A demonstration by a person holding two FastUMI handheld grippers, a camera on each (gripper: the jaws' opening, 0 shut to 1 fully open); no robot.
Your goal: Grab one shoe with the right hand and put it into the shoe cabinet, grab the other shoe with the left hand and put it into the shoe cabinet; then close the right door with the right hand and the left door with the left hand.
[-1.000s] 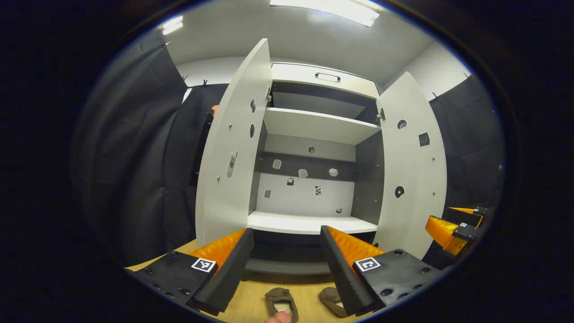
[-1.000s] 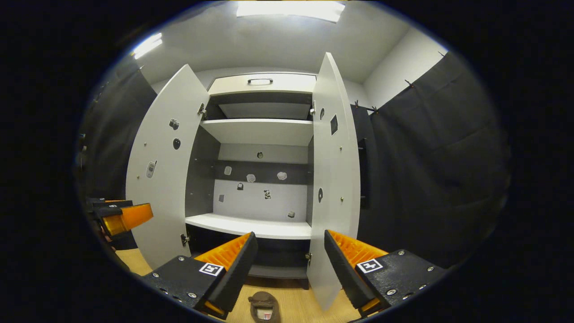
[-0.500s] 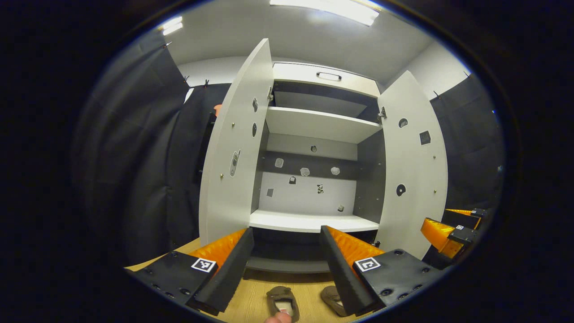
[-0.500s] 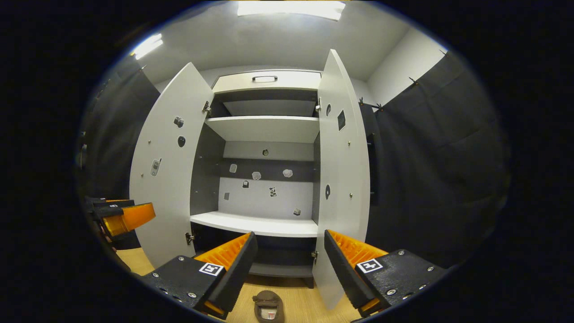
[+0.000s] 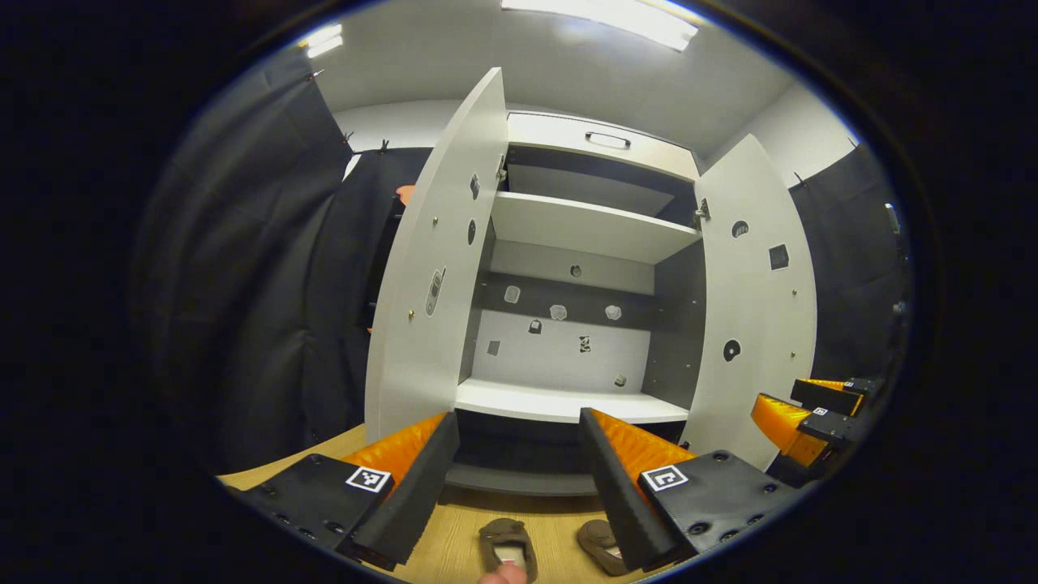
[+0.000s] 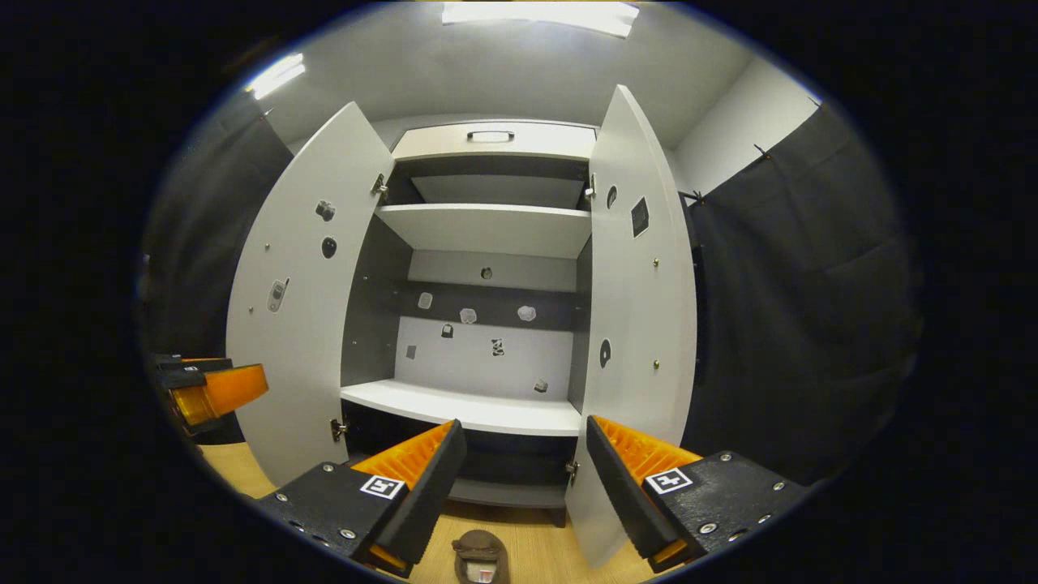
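L gripper view: left door [image 5: 434, 276] is seen swung open, edge toward cam; shoe cabinet [image 5: 580, 243] interior exposed, w/ white lower shelf [image 5: 568, 403] bare. Left gripper [image 5: 519, 478] is held w/ jaws spread wide, nothing between them. Two brown shoes are seen on wood floor [image 5: 559, 527] in front of cabinet: left shoe [image 5: 507, 547] between the fingers, right shoe [image 5: 598, 542] partly hidden by the R finger. Right door [image 5: 754, 308] is open; right gripper [image 5: 799, 418] is seen beyond it, far R. R gripper view: both doors are open; right gripper [image 6: 523, 487] jaws are wide, empty; one shoe [image 6: 480, 558] is seen on floor below, between the fingers.
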